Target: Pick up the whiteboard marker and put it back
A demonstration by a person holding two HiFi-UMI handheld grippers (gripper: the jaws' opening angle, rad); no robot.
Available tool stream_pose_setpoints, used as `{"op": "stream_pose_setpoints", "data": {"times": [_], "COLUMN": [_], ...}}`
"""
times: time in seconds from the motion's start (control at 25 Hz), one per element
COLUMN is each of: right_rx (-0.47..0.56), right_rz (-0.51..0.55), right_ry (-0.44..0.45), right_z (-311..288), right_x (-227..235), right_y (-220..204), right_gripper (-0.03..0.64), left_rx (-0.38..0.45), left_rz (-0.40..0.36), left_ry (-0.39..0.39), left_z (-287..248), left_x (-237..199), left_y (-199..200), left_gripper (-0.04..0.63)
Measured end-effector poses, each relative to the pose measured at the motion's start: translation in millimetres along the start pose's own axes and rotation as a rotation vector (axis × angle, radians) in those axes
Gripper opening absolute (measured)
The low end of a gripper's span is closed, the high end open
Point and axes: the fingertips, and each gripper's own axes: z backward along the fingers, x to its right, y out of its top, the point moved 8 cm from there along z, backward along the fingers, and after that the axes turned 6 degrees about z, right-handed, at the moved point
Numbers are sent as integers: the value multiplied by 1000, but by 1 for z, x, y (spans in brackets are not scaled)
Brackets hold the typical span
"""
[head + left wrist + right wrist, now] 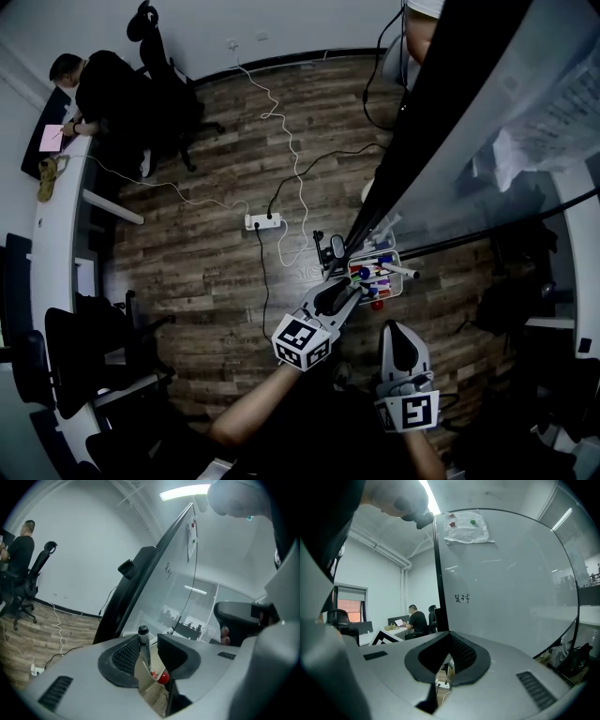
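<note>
Whiteboard [180, 590] behind — marker [145, 649] stands upright, cap up.

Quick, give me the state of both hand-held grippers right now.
Left hand-held gripper: open; the marker stands between its jaws, not clamped.
Right hand-held gripper: closed, holding nothing.

dim, fisheye-warped frames, dark corners

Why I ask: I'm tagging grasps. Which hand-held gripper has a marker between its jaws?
The left hand-held gripper: a black-capped whiteboard marker stands upright between its open jaws. The right hand-held gripper has its jaws together, nothing between them.
</note>
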Motion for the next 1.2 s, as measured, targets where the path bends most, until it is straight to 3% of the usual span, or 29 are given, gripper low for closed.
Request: {"op": "stream_pose_setpoints", "data": {"times": [0.16,0.68,1.2], "right_rx": [0,36,63], "right_rz": [0,-2,-7], "right_ry": [-3,-10,-12], "right_z": [3,17,47], "right_x": [2,9,14], "right_y": [0,0,4], "right_gripper": [14,14,14], "left_rx": [15,34,114], "left_rz": [7,-32,-132], "left_ry": [7,35,77], "left_z": [1,4,19], "left_x": [1,11,44], "left_y": [-1,-3,14], "left_gripper": [78,72,72]}}
